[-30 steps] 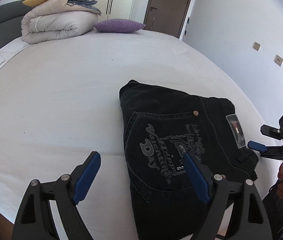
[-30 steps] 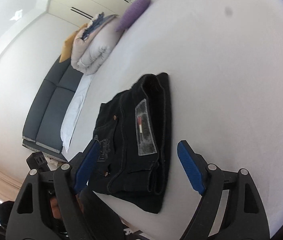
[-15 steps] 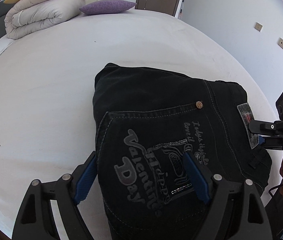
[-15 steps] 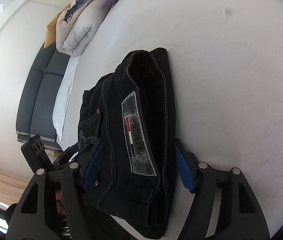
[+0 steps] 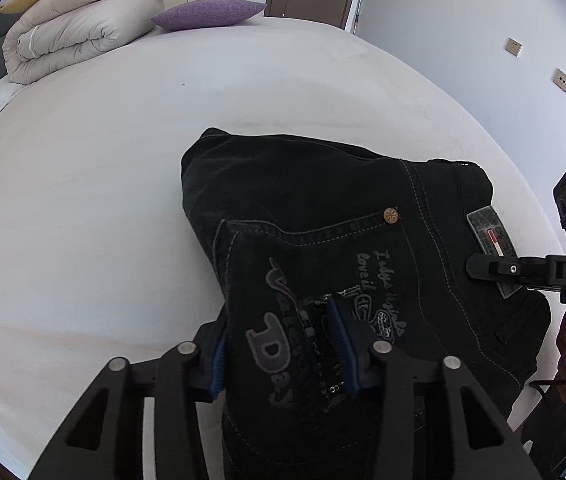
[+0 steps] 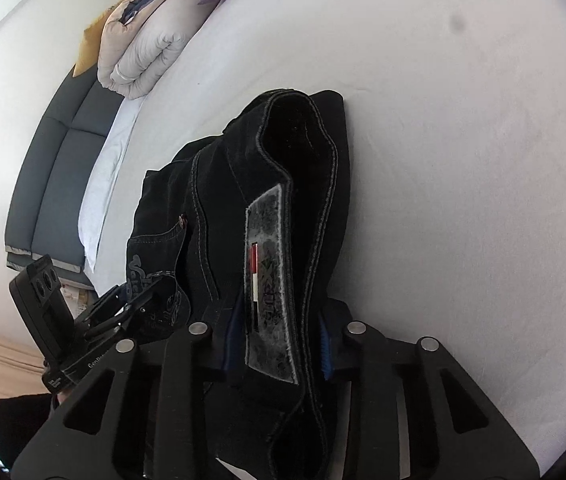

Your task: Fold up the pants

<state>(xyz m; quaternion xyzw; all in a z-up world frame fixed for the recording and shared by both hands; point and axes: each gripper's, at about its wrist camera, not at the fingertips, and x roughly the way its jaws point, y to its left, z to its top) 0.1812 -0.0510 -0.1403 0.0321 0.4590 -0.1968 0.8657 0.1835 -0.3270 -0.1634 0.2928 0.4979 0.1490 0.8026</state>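
Folded black pants lie on the white bed near its front edge, back pocket with grey lettering facing up. My left gripper is shut on the pocket end of the pants, blue pads squeezing the bunched fabric. My right gripper is shut on the waistband end with the grey label, also showing in the left wrist view. The pants bulge upward between the two grips. The left gripper also shows in the right wrist view.
A rolled beige duvet and a purple pillow sit at the far end of the bed. A dark sofa stands beside the bed. A wall with sockets is on the right.
Both grippers moved forward onto the pants and closed on them, left on the pocket end, right on the waistband end. The fabric has bunched up between the pads.
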